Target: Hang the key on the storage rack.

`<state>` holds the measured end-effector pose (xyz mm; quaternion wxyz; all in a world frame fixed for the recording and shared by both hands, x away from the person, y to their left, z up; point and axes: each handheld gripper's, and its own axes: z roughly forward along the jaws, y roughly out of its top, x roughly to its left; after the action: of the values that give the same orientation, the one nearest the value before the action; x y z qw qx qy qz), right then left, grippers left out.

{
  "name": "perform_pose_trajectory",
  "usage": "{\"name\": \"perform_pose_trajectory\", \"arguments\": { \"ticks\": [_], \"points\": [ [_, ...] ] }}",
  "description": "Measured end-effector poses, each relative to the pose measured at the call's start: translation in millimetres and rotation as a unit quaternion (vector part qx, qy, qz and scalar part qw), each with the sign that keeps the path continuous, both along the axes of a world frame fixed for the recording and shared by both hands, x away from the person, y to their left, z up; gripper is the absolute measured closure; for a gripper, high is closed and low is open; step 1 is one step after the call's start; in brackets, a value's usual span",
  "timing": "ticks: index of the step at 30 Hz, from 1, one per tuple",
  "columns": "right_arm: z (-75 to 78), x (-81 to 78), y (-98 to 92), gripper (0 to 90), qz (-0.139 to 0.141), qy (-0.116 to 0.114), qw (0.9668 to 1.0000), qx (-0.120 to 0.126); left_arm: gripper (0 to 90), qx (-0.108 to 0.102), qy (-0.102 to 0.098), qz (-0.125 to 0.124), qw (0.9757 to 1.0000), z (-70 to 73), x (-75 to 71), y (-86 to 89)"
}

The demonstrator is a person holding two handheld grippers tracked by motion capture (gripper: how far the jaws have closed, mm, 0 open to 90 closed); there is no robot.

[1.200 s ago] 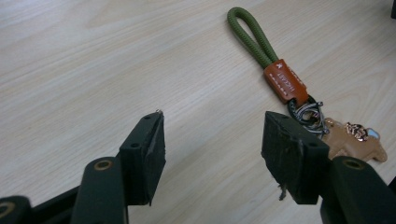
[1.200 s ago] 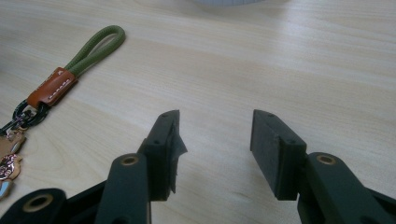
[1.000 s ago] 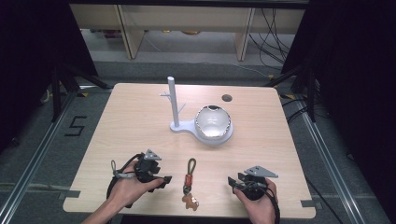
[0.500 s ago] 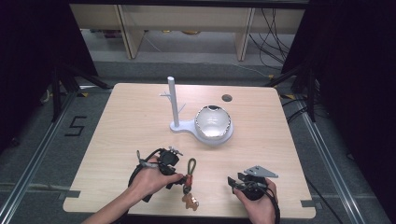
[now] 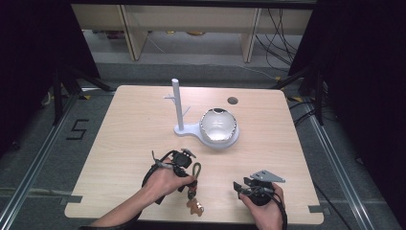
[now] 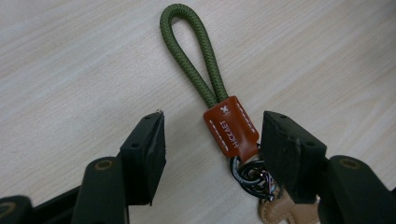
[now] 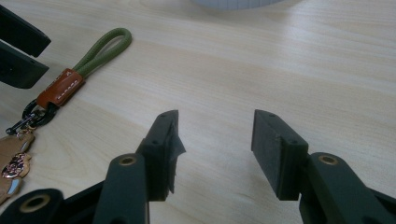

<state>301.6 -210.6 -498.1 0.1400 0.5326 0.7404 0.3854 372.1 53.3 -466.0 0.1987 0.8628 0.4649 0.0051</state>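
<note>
A: Where is the keychain with the olive-green braided cord loop (image 6: 192, 56) and stitched brown leather tab (image 6: 231, 127)?

B: Flat on the pale wooden desk (image 5: 129, 124), near its 6 o'clock edge. In the left gripper view the tab lies between the left gripper's (image 6: 212, 140) fingers, which stand wide, close to the finger at 3 o'clock; whether it touches, I cannot tell.

A: Anything that view crops?

B: The tan leather charm (image 5: 194, 207); the high view shows it whole, at 6 o'clock of the loop.

A: The right gripper (image 7: 215, 135)?

B: Fingers wide over bare desk. The white peg stand (image 5: 178, 108) and silvery bowl (image 5: 219, 126) sit toward 12 o'clock.
</note>
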Motion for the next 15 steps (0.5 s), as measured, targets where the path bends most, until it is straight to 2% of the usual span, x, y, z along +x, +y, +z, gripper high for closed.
{"name": "perform_pose_trajectory", "arguments": {
  "ticks": [1, 4, 5, 8, 11, 12, 13, 15],
  "points": [
    [-1.5, 1.3, 0.1, 52.0, 0.004, -0.011, 0.9999, 0.004, 39.9, 0.008, 0.005, -0.005, 0.9999, -0.5, 1.3, -1.4],
    [-1.3, 1.6, -0.6, 52.0, 0.005, -0.013, 0.9999, 0.001, 40.0, 0.008, 0.001, -0.002, 1.0000, -1.5, 2.0, -4.1],
    [-1.5, 2.8, -2.6, 52.0, 0.015, -0.013, 0.9998, 0.000, 40.0, 0.011, 0.003, -0.002, 0.9999, -1.5, 2.5, -5.8],
    [-1.6, 2.6, -2.5, 51.8, 0.012, -0.015, 0.9998, -0.004, 40.0, 0.015, 0.010, 0.000, 0.9998, -3.0, 3.3, -8.4],
    [-2.1, 3.1, -2.0, 51.7, 0.016, -0.011, 0.9998, 0.002, 40.2, 0.017, 0.006, 0.002, 0.9998, -4.7, 3.5, -10.5],
    [-1.6, 2.9, -2.6, 51.6, 0.014, -0.017, 0.9997, -0.004, 40.3, 0.018, 0.011, 0.002, 0.9998, -4.8, 3.6, -13.0],
    [-1.8, 3.0, -2.2, 51.6, 0.017, -0.011, 0.9998, 0.002, 40.4, 0.018, 0.011, 0.002, 0.9998, -4.8, 3.6, -13.0],
    [-1.4, 3.0, -2.7, 51.6, 0.015, -0.013, 0.9998, -0.003, 40.7, 0.032, 0.011, -0.011, 0.9994, -5.0, 3.4, -15.9]
  ]
}}
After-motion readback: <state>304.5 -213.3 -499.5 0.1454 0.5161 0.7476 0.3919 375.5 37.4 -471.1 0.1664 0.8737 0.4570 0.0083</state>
